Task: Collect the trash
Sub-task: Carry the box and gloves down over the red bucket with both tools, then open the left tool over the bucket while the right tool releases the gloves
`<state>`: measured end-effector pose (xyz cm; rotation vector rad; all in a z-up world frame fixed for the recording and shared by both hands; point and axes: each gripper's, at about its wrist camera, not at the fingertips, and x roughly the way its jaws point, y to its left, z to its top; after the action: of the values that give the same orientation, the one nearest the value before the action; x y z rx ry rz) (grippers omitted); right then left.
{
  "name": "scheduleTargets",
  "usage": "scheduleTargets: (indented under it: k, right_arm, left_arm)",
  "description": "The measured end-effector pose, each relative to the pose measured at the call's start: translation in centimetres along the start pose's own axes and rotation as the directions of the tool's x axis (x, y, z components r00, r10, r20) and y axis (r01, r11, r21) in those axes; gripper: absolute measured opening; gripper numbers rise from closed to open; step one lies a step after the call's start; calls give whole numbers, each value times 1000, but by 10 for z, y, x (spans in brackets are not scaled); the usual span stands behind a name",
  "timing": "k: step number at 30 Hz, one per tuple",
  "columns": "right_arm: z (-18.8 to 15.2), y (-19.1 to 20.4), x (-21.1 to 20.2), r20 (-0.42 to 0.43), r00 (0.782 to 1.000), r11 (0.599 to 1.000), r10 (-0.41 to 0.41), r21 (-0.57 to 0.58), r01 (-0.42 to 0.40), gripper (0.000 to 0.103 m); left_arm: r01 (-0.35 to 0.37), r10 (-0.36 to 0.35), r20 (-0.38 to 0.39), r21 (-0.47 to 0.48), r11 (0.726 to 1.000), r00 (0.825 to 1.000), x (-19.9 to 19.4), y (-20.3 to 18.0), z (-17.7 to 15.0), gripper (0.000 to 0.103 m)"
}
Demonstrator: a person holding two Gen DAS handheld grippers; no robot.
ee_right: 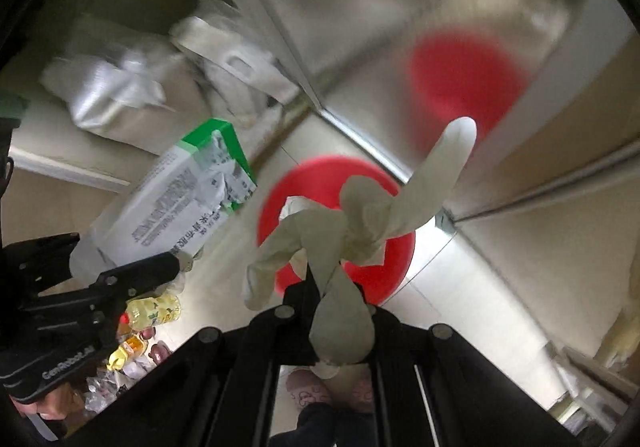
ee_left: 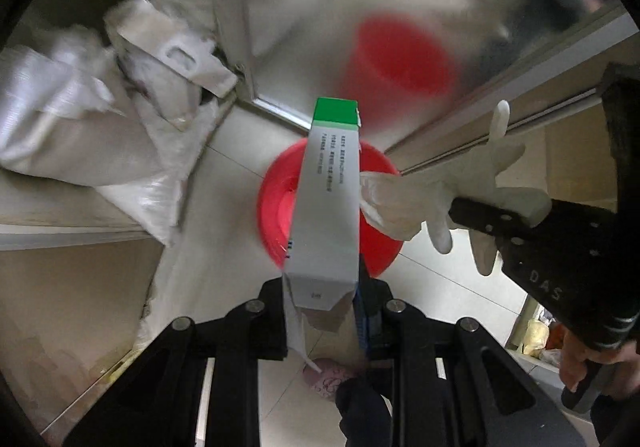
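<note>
1. My left gripper has its fingers clamped on a green-topped carton, held above the red bin on the floor.
2. My right gripper pinches a limp pale glove over that bin (its fingers dangle loose).

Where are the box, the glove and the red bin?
box (ee_left: 326,203): left wrist view, on its grey side with print.
glove (ee_right: 344,323): right wrist view, on its cuff between the tool's fingers.
red bin (ee_right: 394,259): right wrist view, on its right rim.
</note>
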<state>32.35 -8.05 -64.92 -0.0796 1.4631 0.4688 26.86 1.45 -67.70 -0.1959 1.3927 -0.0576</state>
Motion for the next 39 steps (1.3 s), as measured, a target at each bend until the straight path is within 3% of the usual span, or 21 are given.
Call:
scheduleTargets:
  k: [8, 19, 21, 23, 25, 28, 34, 39]
  right_arm:
    - [0, -20, 90, -34, 999, 1000, -11, -4, 10, 3]
    - [-5, -28, 142, -37, 998, 996, -55, -71, 53, 4]
    - [-6, -34, 148, -47, 998, 997, -43, -67, 40, 7]
    - [-8, -36, 149, -52, 998, 997, -46, -69, 43, 20]
    - [-9, -39, 146, -52, 998, 997, -42, -72, 38, 48]
    - [-10, -37, 137, -30, 999, 996, -42, -81, 39, 61]
    - [-10, -28, 106, -15, 999, 996, -47, -78, 46, 73]
    - [-14, -7, 53, 28, 995, 986, -98, -130, 100, 74]
  left_arm:
    - [1, -1, -71, 0, 1000, 997, 122, 9, -1, 22]
    - [24, -25, -130, -3, 1000, 991, 193, 13, -11, 22]
    - [24, -25, -128, -15, 1000, 991, 194, 14, -8, 23]
    - [3, -6, -132, -22, 1000, 991, 193, 17, -7, 28]
    - [-13, 12, -143, -8, 1000, 990, 191, 19, -7, 31]
    - [-27, 30, -138, 24, 999, 990, 180, 13, -10, 34]
    - [-38, 40, -123, 25, 999, 992, 136, 9, -16, 37]
    - [-29, 30, -67, 21, 999, 997, 69, 7, -22, 37]
